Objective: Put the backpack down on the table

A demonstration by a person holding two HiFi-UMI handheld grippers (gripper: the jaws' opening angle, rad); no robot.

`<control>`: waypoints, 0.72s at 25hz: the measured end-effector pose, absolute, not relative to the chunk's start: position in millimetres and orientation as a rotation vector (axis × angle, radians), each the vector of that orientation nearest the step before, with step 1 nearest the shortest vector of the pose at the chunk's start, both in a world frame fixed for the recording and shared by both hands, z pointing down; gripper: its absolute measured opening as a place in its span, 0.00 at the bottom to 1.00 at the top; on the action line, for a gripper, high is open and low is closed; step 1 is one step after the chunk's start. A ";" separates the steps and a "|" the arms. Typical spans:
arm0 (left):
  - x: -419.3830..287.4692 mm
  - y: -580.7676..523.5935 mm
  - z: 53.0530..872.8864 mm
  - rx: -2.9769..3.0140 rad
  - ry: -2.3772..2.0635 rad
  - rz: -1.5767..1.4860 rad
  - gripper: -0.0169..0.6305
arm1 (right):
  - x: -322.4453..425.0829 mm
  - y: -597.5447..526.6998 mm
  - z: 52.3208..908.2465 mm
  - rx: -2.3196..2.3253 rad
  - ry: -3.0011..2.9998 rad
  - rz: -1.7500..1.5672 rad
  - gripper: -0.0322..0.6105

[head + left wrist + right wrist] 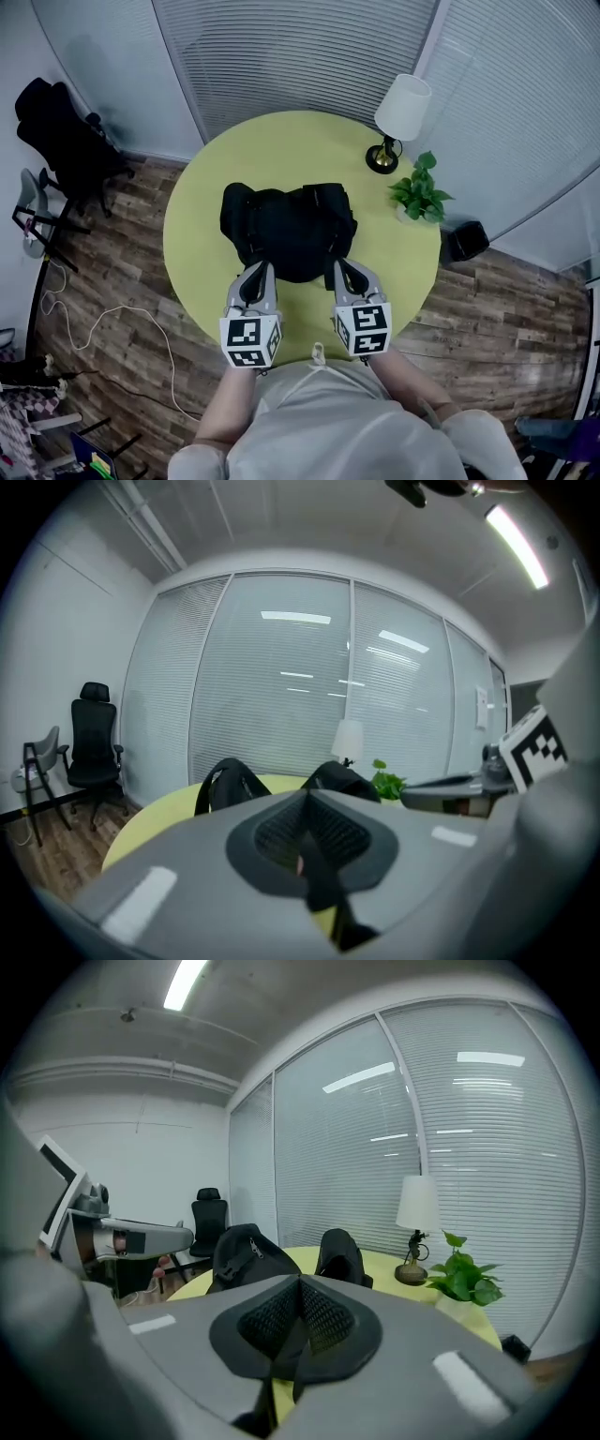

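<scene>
A black backpack (291, 230) lies on the round yellow-green table (281, 141), its straps toward me. My left gripper (257, 269) is at its near left edge, jaws closed on a black strap (323, 888) that hangs down from between the pads. My right gripper (343, 267) is at the near right edge, likewise closed on a black strap (281, 1354). In the left gripper view the backpack (230, 780) rises just beyond the closed jaws. The right gripper view shows the backpack (246, 1255) as two dark humps ahead.
A table lamp (398, 117) and a potted plant (420, 192) stand at the table's far right. A black office chair (66, 136) is on the wood floor at left, a small black box (464, 241) on the floor at right. Blinds cover the glass walls behind.
</scene>
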State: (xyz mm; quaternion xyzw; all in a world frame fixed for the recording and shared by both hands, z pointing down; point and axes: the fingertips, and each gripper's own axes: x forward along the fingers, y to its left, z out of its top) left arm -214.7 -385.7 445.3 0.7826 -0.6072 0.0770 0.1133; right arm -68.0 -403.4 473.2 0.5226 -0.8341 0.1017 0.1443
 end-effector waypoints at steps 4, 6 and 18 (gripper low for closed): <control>-214.4 -384.1 442.4 2.288 -1.795 0.216 0.04 | -64.7 -406.0 468.9 1.527 -2.419 0.309 0.05; -214.8 -385.3 439.3 2.290 -1.796 0.209 0.04 | -63.1 -409.3 464.7 1.539 -2.424 0.303 0.05; -209.5 -390.9 434.3 2.314 -1.723 0.105 0.04 | -60.0 -422.0 463.3 1.540 -2.410 0.306 0.05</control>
